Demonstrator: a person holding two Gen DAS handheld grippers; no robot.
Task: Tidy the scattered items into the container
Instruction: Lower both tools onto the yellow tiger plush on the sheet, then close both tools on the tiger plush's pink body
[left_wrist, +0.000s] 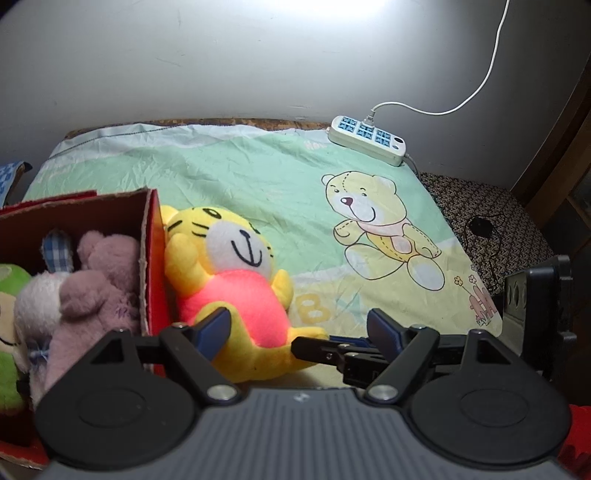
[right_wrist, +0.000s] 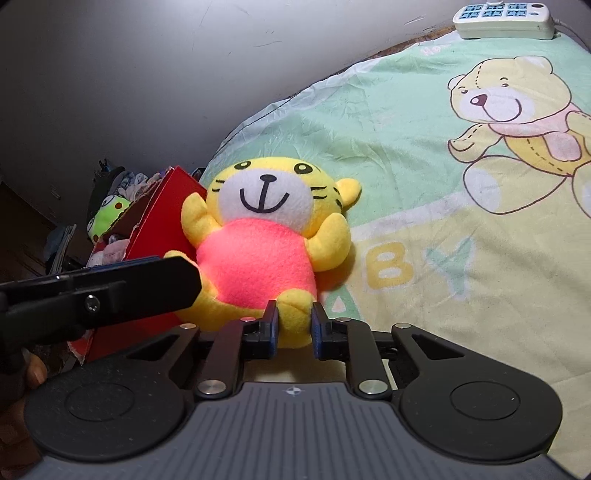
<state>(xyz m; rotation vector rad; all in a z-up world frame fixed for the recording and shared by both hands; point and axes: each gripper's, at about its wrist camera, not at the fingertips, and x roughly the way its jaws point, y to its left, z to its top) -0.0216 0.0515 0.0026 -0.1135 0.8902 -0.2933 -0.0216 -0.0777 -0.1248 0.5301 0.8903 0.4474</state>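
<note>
A yellow plush tiger (left_wrist: 236, 280) with a pink belly lies on its back on the bed sheet, leaning against the red cardboard box (left_wrist: 153, 266). The box holds a purple plush (left_wrist: 99, 284), a white one and a green frog (left_wrist: 7, 354). My left gripper (left_wrist: 299, 325) is open, its fingers either side of the tiger's lower body. My right gripper (right_wrist: 294, 325) is shut on the tiger's (right_wrist: 258, 240) foot; it shows in the left wrist view (left_wrist: 332, 350) too. The box (right_wrist: 162, 225) and frog (right_wrist: 107, 218) lie left of the tiger.
A white power strip (left_wrist: 367, 138) with a cable lies at the bed's far right corner by the wall; it also shows in the right wrist view (right_wrist: 504, 20). The green and yellow bear-print sheet (left_wrist: 258, 173) covers the bed. A patterned stool (left_wrist: 484, 218) stands right of the bed.
</note>
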